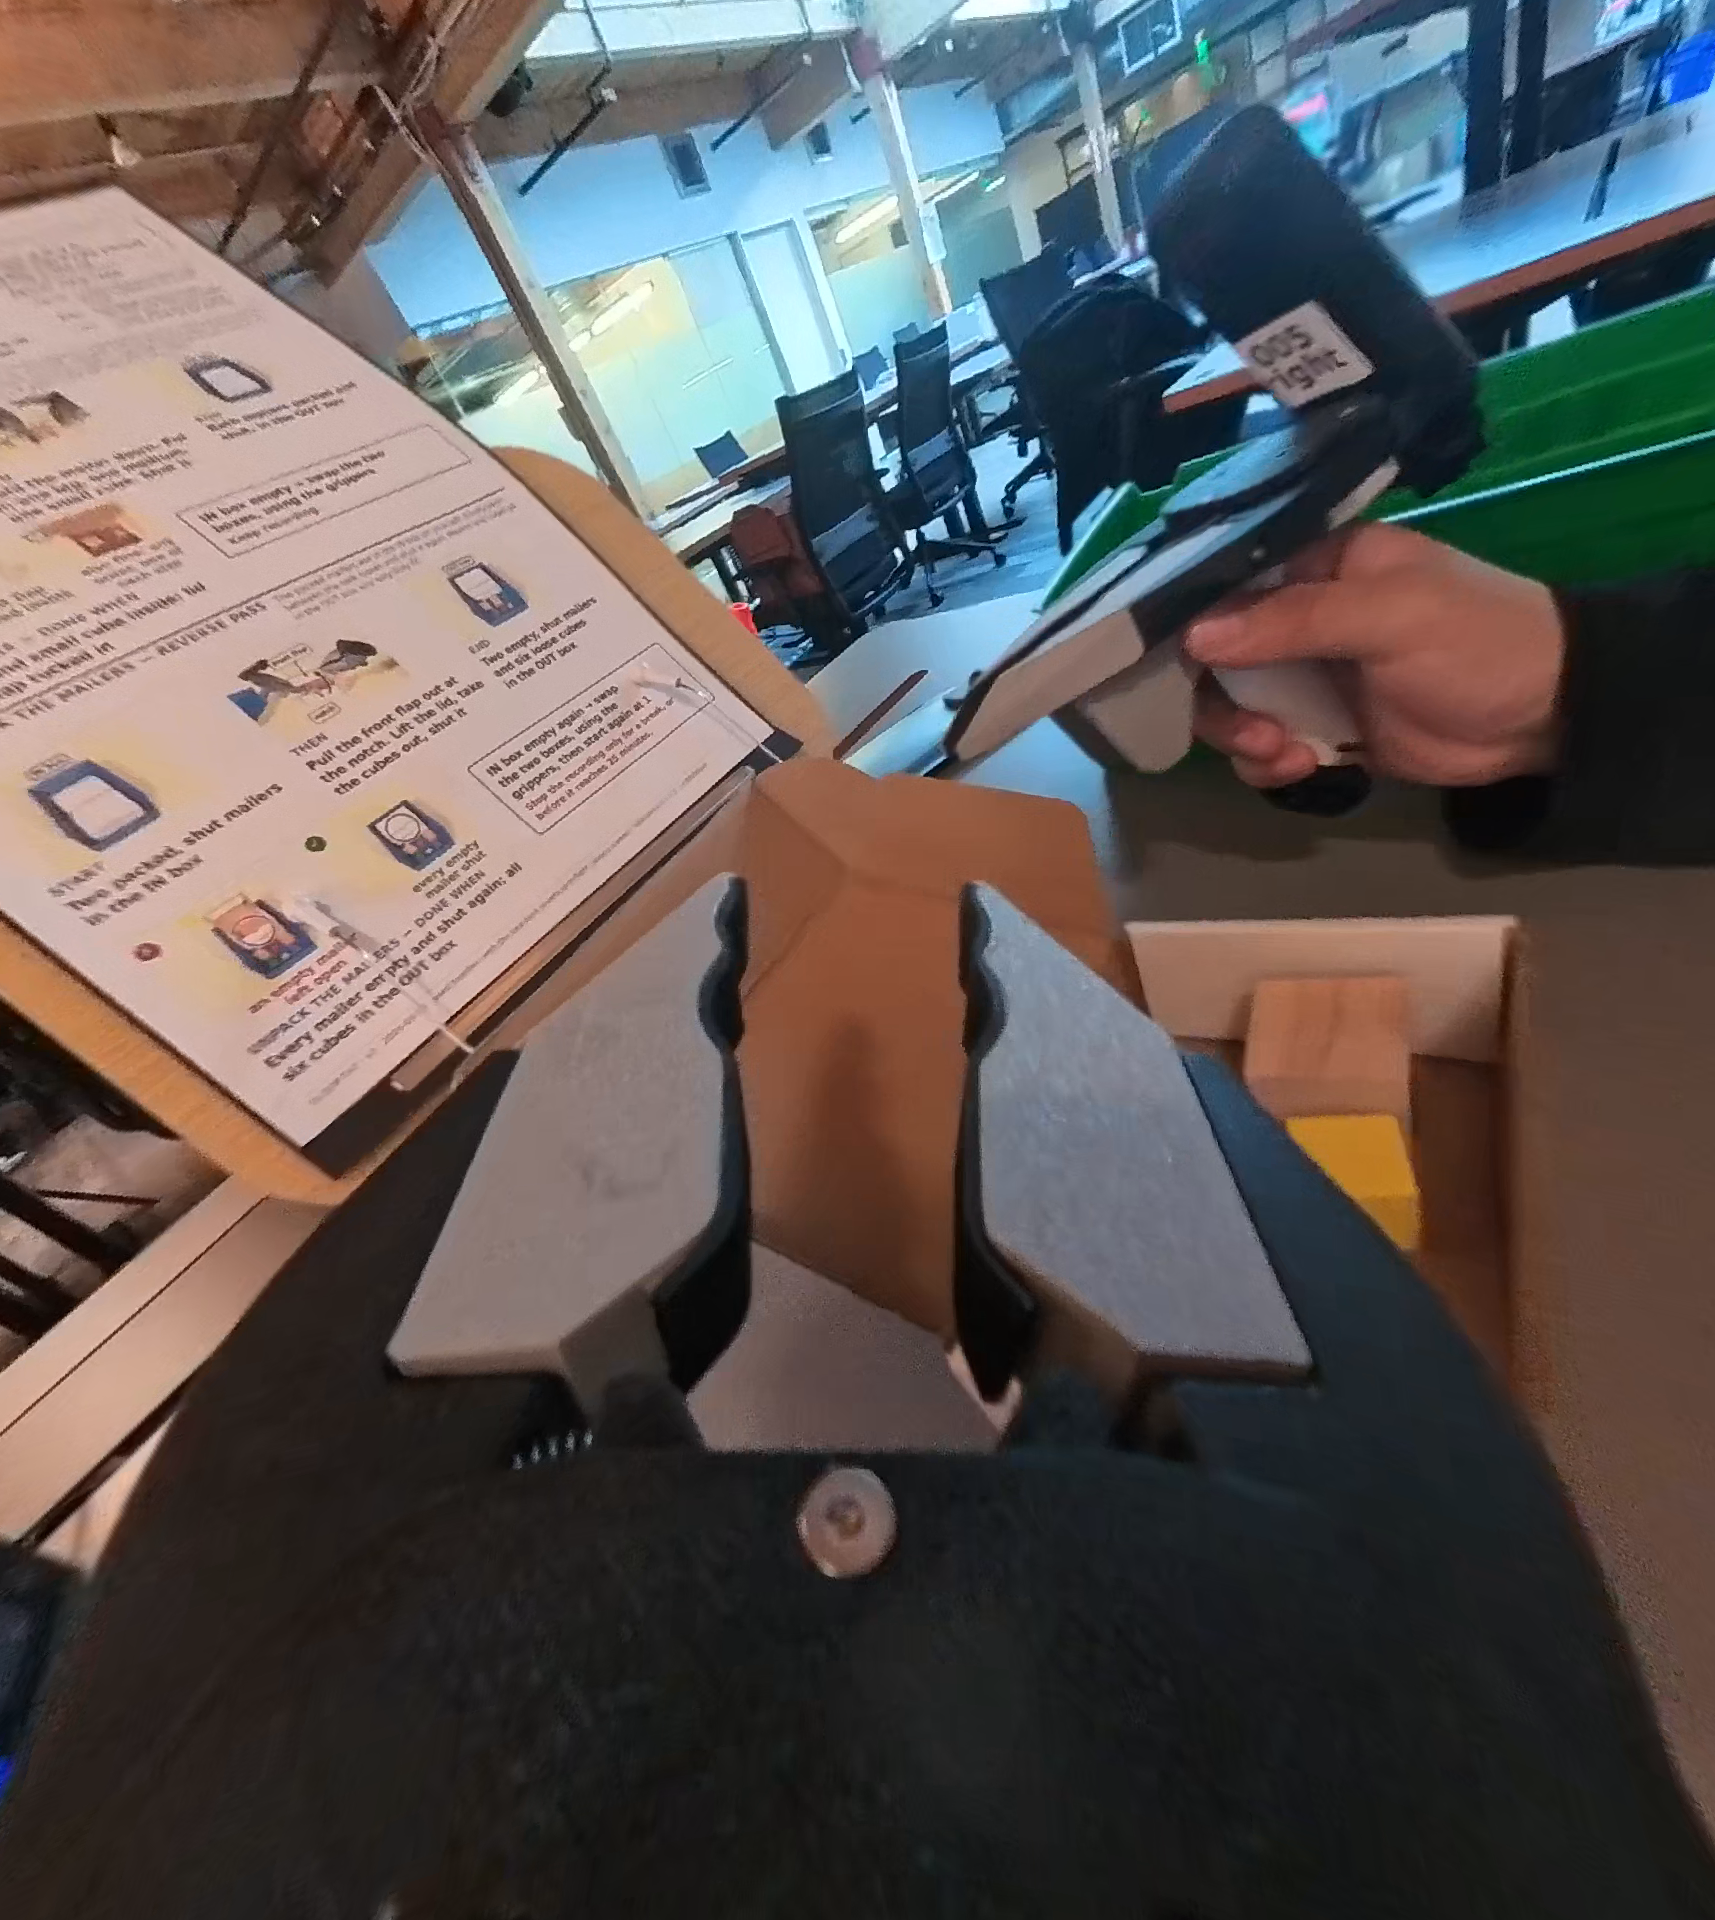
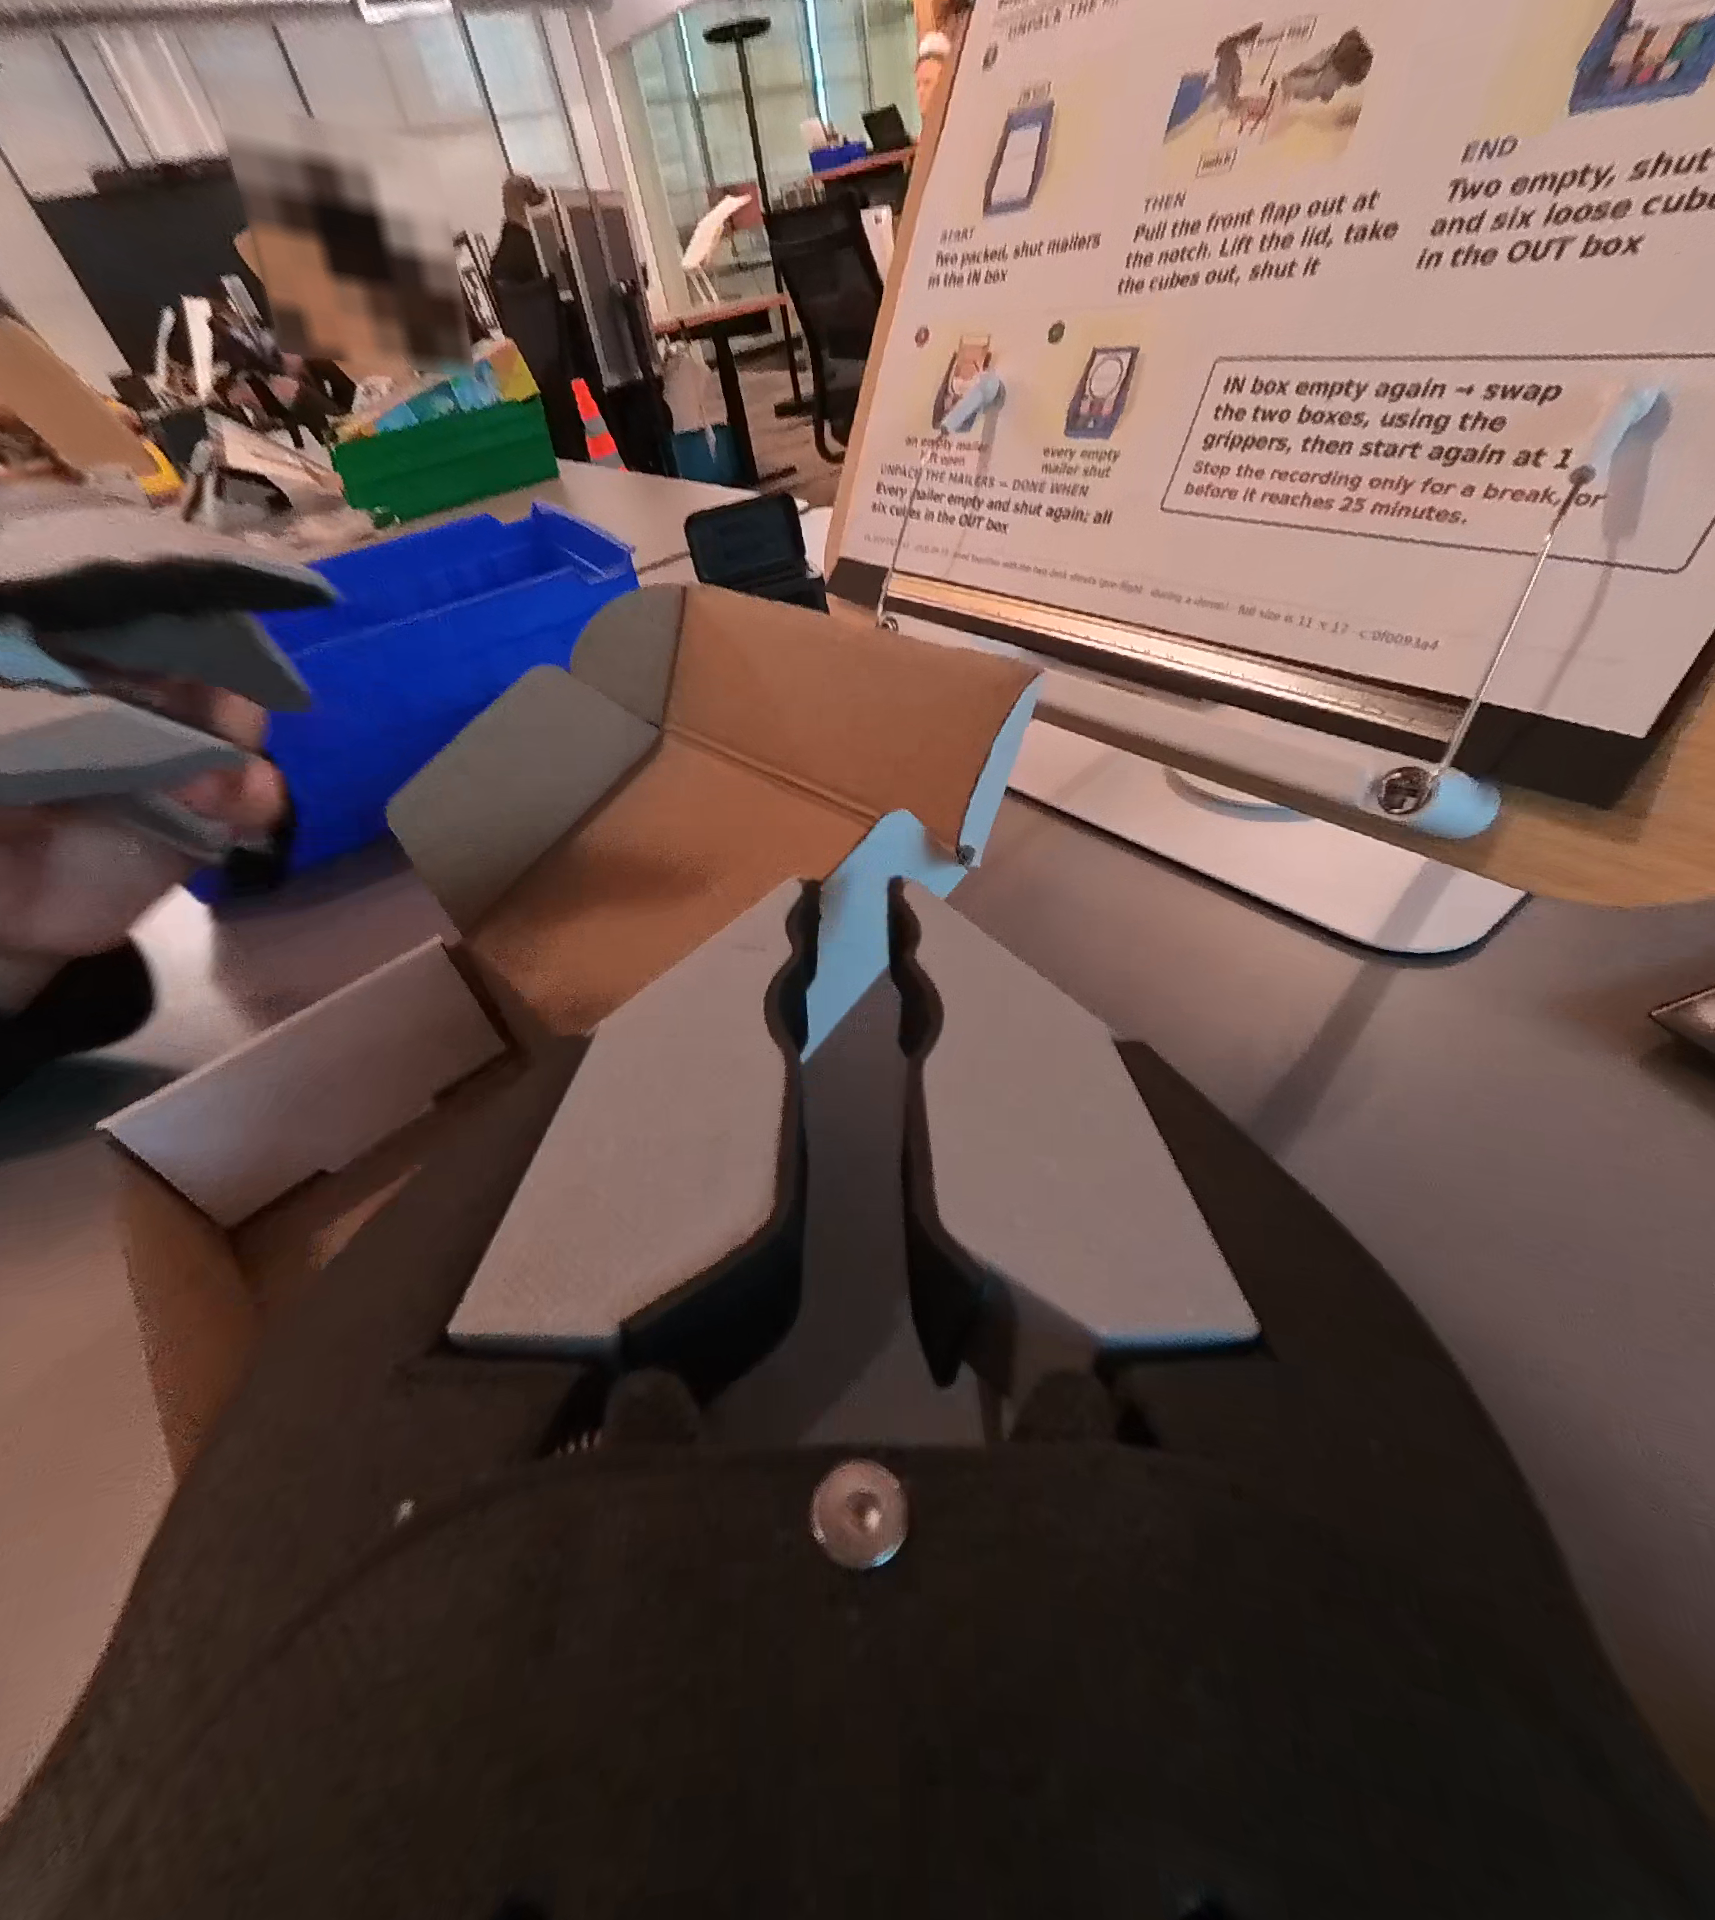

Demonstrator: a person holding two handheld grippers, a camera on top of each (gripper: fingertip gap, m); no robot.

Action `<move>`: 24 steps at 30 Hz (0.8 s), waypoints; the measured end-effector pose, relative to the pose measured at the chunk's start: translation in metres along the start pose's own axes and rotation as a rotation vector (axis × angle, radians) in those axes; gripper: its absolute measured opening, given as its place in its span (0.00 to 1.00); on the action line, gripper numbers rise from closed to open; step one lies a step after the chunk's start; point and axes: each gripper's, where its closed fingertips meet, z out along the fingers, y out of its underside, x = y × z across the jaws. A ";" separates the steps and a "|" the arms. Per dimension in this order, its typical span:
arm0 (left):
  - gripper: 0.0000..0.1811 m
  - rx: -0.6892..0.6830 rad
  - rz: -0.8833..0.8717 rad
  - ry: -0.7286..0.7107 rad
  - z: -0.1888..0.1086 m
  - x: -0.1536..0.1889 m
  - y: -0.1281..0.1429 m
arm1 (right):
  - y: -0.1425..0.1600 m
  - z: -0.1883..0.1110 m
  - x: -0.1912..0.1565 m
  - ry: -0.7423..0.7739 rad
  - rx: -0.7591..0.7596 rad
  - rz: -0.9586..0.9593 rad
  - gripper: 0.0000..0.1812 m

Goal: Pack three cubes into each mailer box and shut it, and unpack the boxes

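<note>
A mailer box stands open on the grey table, with its white wall (image 1: pixel 1320 945) and its brown lid (image 2: pixel 780 727) raised. A plain wooden cube (image 1: pixel 1326 1049) and a yellow cube (image 1: pixel 1352 1164) lie inside it. My right gripper (image 2: pixel 851 904) is nearly shut, pinching the white side flap (image 2: pixel 988 769) at the lid's right edge; it also shows in the left wrist view (image 1: pixel 967 727). My left gripper (image 1: pixel 855 935) is open and empty, with the lid's brown inner face (image 1: pixel 853 1039) behind the gap. It shows blurred at the left of the right wrist view (image 2: pixel 302 644), apart from the box.
An instruction sheet on a wooden stand (image 2: pixel 1352 364) rises just behind the box. A blue bin (image 2: pixel 437 644) sits left of the lid, a green bin (image 1: pixel 1611 468) to the far right. A small black case (image 2: pixel 749 540) stands behind the lid. The gap from one gripper's tips to the other's is roughly 15 cm. The left tips stand about 12 cm off the plain wooden cube (image 1: pixel 1326 1049).
</note>
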 end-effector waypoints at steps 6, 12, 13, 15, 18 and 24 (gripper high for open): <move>0.17 -0.142 0.125 0.060 -0.074 0.000 -0.028 | 0.005 0.004 0.000 0.016 -0.030 -0.030 0.07; 0.13 -0.765 0.058 -0.137 -0.184 -0.106 0.035 | -0.013 -0.004 -0.007 -0.005 0.040 -0.018 0.08; 0.13 -0.900 -0.002 -0.110 -0.206 -0.111 0.059 | -0.016 -0.005 -0.009 -0.010 0.051 -0.014 0.08; 0.17 -1.156 -0.149 -0.044 -0.252 -0.112 0.105 | -0.020 -0.008 -0.011 -0.017 0.070 -0.006 0.08; 0.14 -1.457 -0.211 0.009 -0.309 -0.113 0.161 | -0.025 -0.011 -0.012 -0.021 0.094 -0.001 0.09; 0.15 -1.663 -0.260 0.031 -0.349 -0.113 0.199 | -0.026 -0.012 -0.013 -0.041 0.109 0.037 0.09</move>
